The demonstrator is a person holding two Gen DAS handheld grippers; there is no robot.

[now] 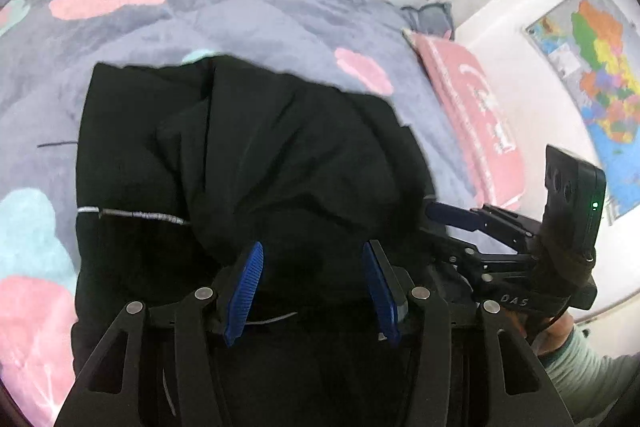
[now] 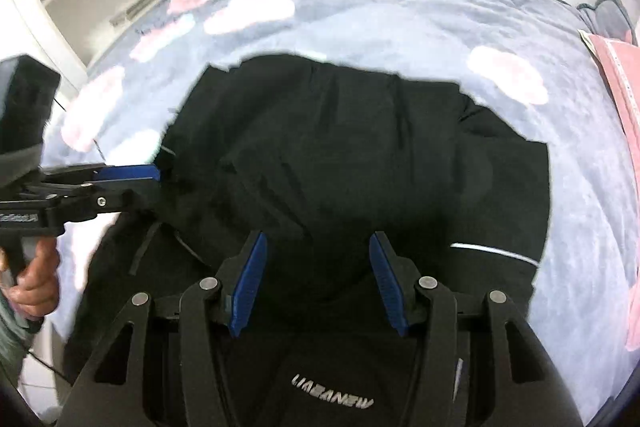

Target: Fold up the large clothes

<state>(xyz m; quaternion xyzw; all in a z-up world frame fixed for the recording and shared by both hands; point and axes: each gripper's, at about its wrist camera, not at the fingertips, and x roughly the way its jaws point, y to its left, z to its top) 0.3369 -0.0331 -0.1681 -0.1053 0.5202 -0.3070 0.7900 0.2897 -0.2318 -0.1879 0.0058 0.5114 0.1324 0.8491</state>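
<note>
The black garment (image 1: 256, 155) lies on the bed, spread over the floral quilt (image 1: 248, 15), directly below and ahead of both grippers. It appears partly folded: a bulky upper layer rests over a flatter lower layer marked by a reflective stripe (image 1: 132, 214).

Key relation: in both wrist views the raised fabric mound sits straight ahead of the fingers, on the line each gripper points along. The garment's long axis appears to run away from the person, toward the far side of the bed. The 2 grippers work side by side; neither is clearly nearer to the fabric. The right gripper (image 1: 448, 217) reaches the garment's right edge, and the left gripper (image 2: 158, 179) reaches its left edge.

Gripper state: the left gripper (image 1: 312, 291) and the right gripper (image 2: 320, 279) each stand at about half opening. Dark fabric fills the gap between the blue pads (image 1: 244, 293) in both views, with cloth bulging up to them. Whether the pads press on a thick gathered fold or merely straddle it cannot be told.

Obscured items:
- The near hem is cut off behind the gripper bodies.
- A white logo (image 2: 332, 381) shows below the right gripper, mirrored and hard to read.
- Black-on-black folds hide the layer edges.
- Sleeves cannot be identified.
</note>
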